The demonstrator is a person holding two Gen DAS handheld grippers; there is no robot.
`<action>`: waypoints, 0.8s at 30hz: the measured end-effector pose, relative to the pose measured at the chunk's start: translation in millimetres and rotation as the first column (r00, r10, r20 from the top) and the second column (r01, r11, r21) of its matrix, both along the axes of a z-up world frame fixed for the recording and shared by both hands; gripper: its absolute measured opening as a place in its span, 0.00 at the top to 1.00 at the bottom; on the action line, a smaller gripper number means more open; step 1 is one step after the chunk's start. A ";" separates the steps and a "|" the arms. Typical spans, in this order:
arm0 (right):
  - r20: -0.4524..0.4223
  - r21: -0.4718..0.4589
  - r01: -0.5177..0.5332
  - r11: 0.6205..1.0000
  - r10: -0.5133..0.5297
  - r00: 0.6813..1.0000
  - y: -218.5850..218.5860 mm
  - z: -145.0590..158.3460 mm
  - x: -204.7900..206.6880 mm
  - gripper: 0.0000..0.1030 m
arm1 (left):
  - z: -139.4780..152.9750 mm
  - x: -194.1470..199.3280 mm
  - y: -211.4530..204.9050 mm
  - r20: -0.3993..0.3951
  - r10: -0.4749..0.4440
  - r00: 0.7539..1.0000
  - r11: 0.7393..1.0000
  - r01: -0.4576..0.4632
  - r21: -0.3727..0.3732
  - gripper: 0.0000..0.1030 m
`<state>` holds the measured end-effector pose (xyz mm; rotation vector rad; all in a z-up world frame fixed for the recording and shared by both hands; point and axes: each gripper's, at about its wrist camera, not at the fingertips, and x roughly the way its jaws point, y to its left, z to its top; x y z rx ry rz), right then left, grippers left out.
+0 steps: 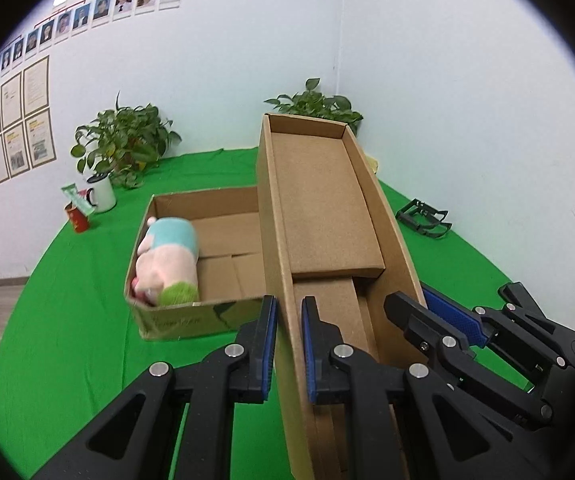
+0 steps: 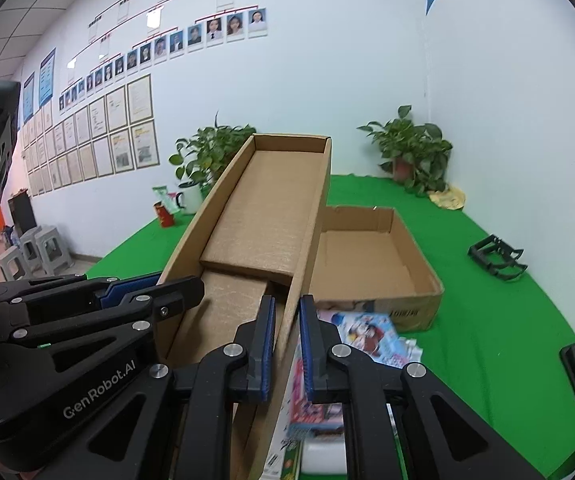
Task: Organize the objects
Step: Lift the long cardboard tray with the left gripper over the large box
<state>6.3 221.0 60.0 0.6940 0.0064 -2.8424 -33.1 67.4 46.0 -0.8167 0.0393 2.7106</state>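
Above the green-covered counter [image 1: 67,320], a long cardboard tray [image 1: 327,208] is held up by both tools, tilted with its far end raised. The left hand-held gripper [image 1: 289,344] is clamped on the tray's left wall, one blue pad outside and one inside. The right hand-held gripper [image 2: 287,344] is clamped on the opposite wall in the same fashion, and it is also seen from the left wrist view at the tray's right edge [image 1: 427,312]. Nothing but folded cardboard flaps is seen inside the tray.

Just beside the tray, on the cloth, an open cardboard box [image 1: 191,320] is seen, and a plush pig toy [image 1: 167,264] in a teal top is lying in it against the left wall. From the right wrist view, the same box [image 2: 419,280] is partly hidden by the tray, so the toy cannot be made out there. In front of that box, colourful booklets [image 2: 371,336] are spread on the cloth, under the right tool.

Farther back, a white mug [image 1: 103,194] and a red cup [image 1: 77,218] are set near a potted plant [image 1: 123,140]. A second plant [image 2: 411,152] is placed in the corner. A black wire holder [image 2: 495,258] lies well apart on the right.
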 end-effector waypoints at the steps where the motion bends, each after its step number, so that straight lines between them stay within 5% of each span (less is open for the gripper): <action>1: -0.002 0.000 0.004 1.000 -0.004 1.000 2.5 2.9 -4.5 0.91 | 1.6 -2.6 1.2 -0.003 -0.002 1.000 1.000 0.002 0.000 0.89; 12: -0.045 0.002 -0.013 1.000 0.013 0.999 5.6 44.7 -74.5 0.91 | 41.9 -55.9 2.3 -0.041 0.010 0.999 1.000 -0.010 -0.002 0.88; 24: -0.043 -0.005 -0.085 0.996 0.085 0.995 -14.6 131.3 -219.3 0.90 | 98.4 -163.6 -3.4 0.019 0.055 0.998 0.998 -0.054 -0.045 0.88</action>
